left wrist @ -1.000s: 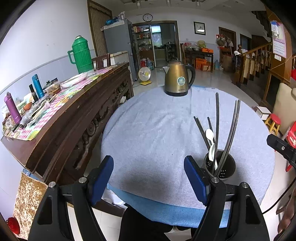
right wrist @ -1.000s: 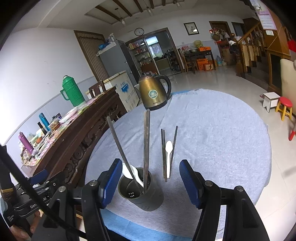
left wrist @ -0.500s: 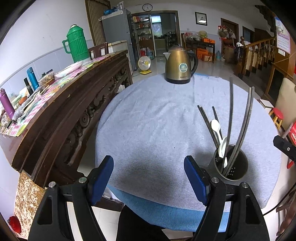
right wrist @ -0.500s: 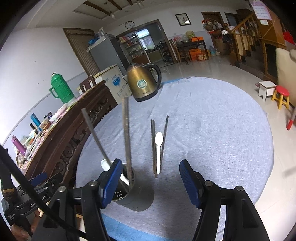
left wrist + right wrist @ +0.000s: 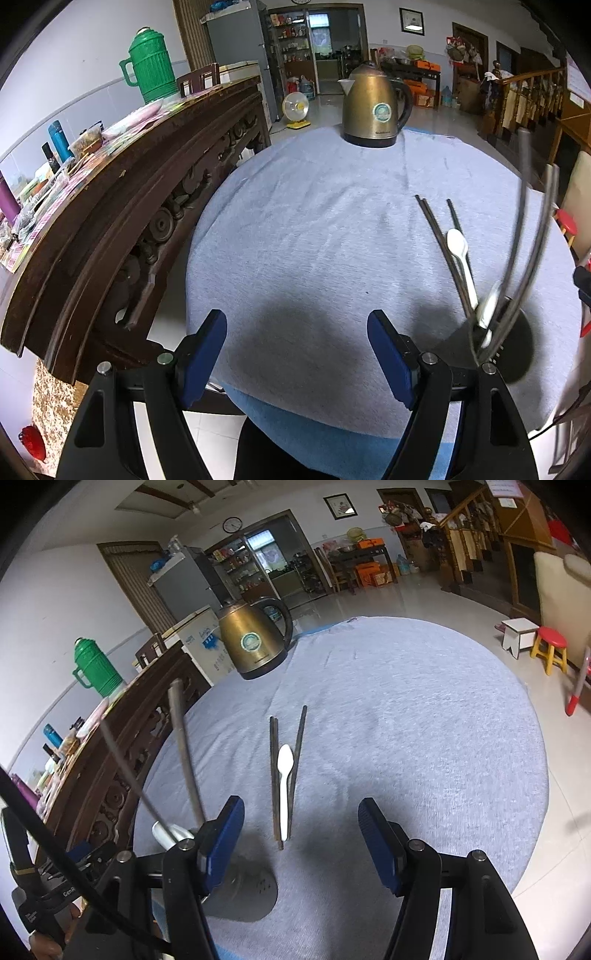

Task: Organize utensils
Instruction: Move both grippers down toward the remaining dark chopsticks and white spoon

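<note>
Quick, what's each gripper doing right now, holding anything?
Left gripper: open, holding nothing.
Right gripper: open, holding nothing, above the white spoon.

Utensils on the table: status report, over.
Left gripper and right gripper both open, empty. White spoon and chopsticks loose on cloth, holder part-filled. Nothing blocking.

Gold kettle [image 5: 375, 107] on grey tablecloth [image 5: 314, 236]; green thermos [image 5: 149, 75] on wooden sideboard [image 5: 122, 192].

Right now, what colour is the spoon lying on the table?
White; the spoon lying between dark chopsticks shows best in the right wrist view.
</note>
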The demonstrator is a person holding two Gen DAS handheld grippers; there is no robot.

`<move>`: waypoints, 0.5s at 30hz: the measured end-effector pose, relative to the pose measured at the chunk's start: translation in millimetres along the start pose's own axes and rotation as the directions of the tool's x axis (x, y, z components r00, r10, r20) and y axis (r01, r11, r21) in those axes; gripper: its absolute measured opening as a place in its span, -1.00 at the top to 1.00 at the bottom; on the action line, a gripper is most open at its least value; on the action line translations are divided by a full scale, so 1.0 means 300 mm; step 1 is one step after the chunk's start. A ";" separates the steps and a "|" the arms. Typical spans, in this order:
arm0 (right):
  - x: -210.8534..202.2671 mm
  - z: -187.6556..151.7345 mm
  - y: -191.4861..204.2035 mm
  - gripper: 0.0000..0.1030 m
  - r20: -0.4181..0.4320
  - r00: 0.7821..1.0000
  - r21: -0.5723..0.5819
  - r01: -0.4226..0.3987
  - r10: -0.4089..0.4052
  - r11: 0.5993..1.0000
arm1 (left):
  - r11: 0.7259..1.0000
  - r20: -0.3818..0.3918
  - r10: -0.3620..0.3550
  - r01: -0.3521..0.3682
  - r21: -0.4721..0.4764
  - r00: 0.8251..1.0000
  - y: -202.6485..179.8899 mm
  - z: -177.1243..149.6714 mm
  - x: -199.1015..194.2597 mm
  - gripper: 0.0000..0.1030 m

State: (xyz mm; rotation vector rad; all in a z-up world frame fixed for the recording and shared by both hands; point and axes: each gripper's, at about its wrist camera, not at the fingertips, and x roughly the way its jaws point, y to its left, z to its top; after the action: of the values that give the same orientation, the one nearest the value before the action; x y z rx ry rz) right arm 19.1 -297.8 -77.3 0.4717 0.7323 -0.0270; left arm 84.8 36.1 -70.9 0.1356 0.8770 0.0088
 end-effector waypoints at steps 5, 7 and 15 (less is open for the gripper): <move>0.054 0.058 -0.063 -0.32 -0.018 1.000 0.053 -0.018 0.019 0.998 | 1.000 -0.020 0.000 -0.001 -0.014 1.000 0.030 0.053 0.054 -0.53; 0.074 0.078 -0.080 -0.32 -0.029 0.999 0.067 -0.027 0.029 0.997 | 1.000 -0.024 -0.002 0.002 -0.009 1.000 0.037 0.082 0.081 -0.53; 0.199 0.150 -0.122 -0.32 -0.082 0.995 0.092 -0.051 0.058 0.994 | 0.998 -0.077 -0.055 0.057 0.020 0.995 0.018 0.213 0.235 -0.53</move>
State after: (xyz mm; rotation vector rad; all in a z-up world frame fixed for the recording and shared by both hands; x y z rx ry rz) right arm 85.6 -341.2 -101.8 0.5812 0.8029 0.0111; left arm 179.2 38.6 -84.1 0.1316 0.9576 -0.0484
